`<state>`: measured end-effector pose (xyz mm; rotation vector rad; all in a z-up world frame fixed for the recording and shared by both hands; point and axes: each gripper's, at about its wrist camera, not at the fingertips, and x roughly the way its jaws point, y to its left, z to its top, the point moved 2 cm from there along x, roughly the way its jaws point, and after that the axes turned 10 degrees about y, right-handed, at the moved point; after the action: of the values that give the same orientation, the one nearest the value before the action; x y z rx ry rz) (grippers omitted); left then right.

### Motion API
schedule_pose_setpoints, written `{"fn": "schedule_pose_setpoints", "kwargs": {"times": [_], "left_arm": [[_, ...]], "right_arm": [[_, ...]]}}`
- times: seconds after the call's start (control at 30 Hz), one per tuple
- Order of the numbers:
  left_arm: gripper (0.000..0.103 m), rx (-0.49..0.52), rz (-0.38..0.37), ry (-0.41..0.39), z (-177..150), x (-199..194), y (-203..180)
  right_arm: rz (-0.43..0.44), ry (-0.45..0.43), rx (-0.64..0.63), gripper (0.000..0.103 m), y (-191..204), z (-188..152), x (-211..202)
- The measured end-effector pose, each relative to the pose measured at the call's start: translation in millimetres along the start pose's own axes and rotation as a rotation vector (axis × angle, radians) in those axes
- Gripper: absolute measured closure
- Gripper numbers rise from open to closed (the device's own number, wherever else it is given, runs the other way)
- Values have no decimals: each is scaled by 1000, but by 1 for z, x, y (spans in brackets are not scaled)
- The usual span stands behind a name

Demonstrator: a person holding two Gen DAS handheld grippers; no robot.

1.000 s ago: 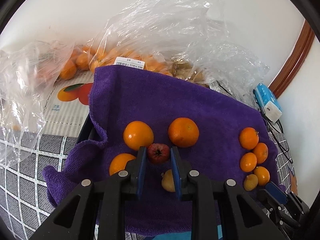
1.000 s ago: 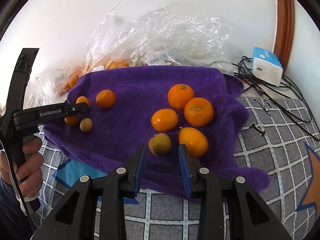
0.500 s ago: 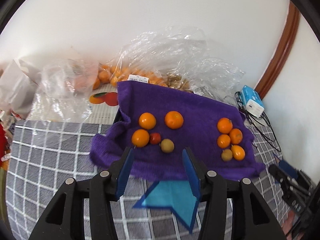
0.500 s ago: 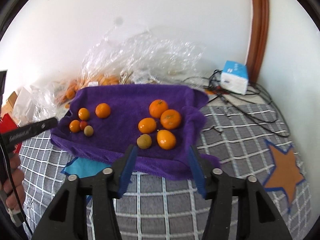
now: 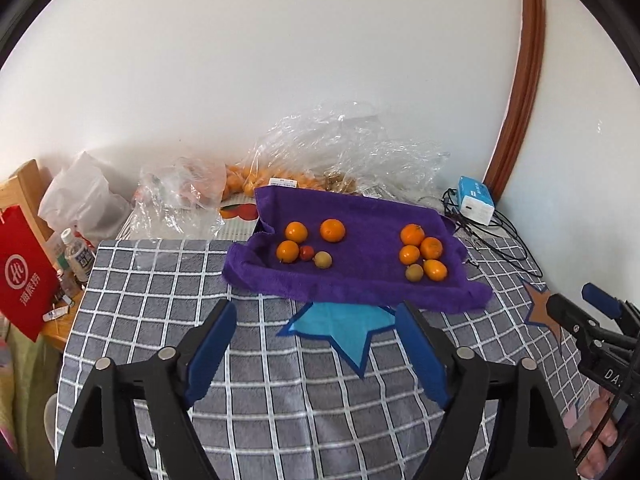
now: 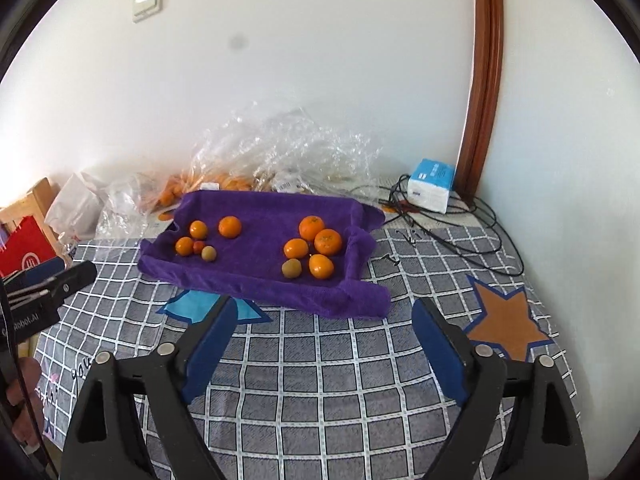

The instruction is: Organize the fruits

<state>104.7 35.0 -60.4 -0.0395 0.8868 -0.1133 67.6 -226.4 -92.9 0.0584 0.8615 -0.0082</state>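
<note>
My left gripper [image 5: 316,354] hangs with its jaws spread wide, nothing between them. My right gripper [image 6: 324,352] is likewise wide apart and empty, both held level, side by side.

A towel [image 5: 360,280] lies on the checked tablecloth [image 5: 256,392], w/ two fruit groups on it, well apart: five pieces at left [image 5: 306,244], five at right [image 5: 422,254]. Behind the towel, against the wall, sit plastic bags [image 5: 344,156] holding more fruit. A small box [image 5: 476,199] w/ cables [image 5: 496,236] lies right of the towel, near the corner. Left of the table: a paper bag [image 5: 22,276] and bottles [image 5: 78,256].
</note>
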Motion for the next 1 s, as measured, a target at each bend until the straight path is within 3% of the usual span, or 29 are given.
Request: {"fn": "schedule_pose_setpoints", "kwargs": {"times": [0.17, 0.63, 1.0], "left_arm": [[4, -13, -1, -13, -20, -20, -7], [3, -40, -5, -61, -33, -51, -12], [2, -40, 1, -63, -35, -53, -12]], "right_arm": [[29, -29, 23, 8, -6, -15, -27], [-30, -40, 57, 2, -18, -34, -56], [-8, -40, 67, 2, -21, -37, -59]]}}
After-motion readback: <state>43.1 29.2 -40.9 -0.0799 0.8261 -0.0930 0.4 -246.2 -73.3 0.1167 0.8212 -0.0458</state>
